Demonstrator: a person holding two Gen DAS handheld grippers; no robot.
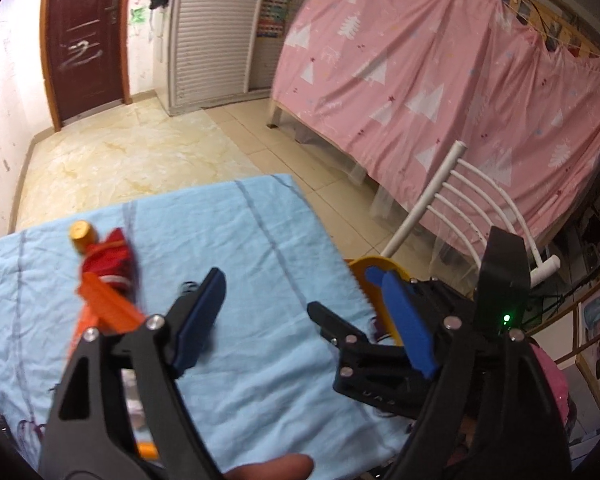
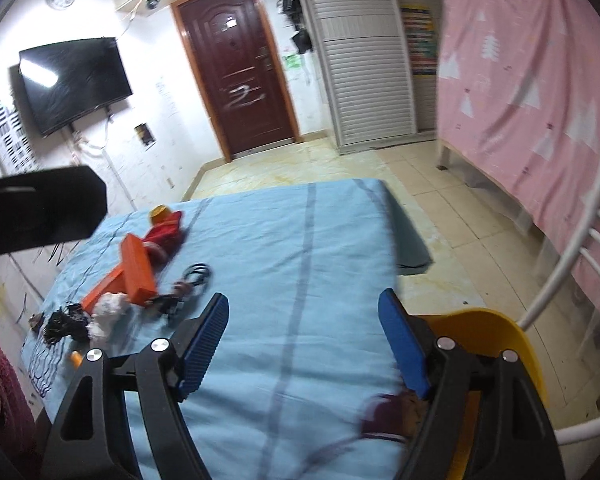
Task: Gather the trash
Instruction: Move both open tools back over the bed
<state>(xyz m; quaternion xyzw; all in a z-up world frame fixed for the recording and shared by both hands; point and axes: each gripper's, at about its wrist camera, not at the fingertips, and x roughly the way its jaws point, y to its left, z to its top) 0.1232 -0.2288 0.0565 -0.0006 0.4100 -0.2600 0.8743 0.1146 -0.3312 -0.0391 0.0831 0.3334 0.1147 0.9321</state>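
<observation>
Trash lies on the left of the light blue tablecloth (image 2: 300, 264): an orange box (image 2: 134, 272), a red wrapper with a yellow cap (image 2: 164, 232), crumpled white paper (image 2: 106, 314), a black cord (image 2: 196, 274) and a dark tangle (image 2: 66, 326). The orange box (image 1: 108, 308) and red wrapper (image 1: 110, 258) also show in the left wrist view. My left gripper (image 1: 296, 312) is open and empty above the cloth. My right gripper (image 2: 304, 340) is open and empty over the cloth's near edge. A yellow bin (image 2: 496, 336) sits at the table's right edge.
A white slatted chair (image 1: 464, 208) stands right of the table. A pink curtain (image 1: 440, 80) covers the bed frame on the right. A brown door (image 2: 236, 68), a wall TV (image 2: 74, 80) and a white louvred cabinet (image 2: 364, 52) stand beyond the tiled floor.
</observation>
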